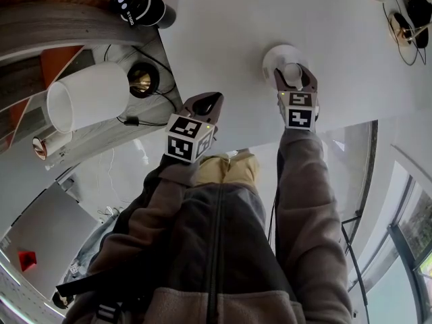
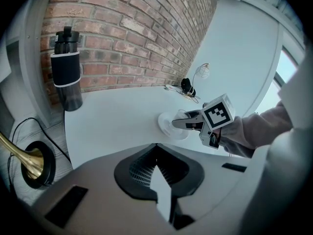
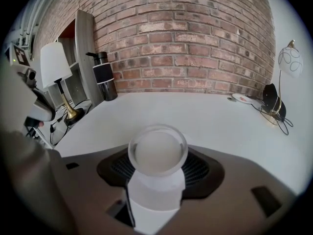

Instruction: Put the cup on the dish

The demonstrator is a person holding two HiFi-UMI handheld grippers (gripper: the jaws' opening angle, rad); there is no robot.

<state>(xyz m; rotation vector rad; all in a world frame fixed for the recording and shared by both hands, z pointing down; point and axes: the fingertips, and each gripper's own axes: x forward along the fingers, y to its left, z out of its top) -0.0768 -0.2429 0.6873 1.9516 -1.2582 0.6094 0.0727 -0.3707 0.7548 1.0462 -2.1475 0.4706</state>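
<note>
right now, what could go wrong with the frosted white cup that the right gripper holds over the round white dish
The right gripper is clamped on the frosted white cup above the round white dish. The cup seems to sit toward the dish's near rim rather than its middle, so it may land on the rim and tip. Whether its base touches the dish yet cannot be told, and opening too early could drop it.

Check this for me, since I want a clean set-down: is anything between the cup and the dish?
Nothing visible stands in the way. The right gripper holds the cup in its fingers right at the dish, whose bare rim carries nothing. Whether the cup already touches the dish cannot be told.
</note>
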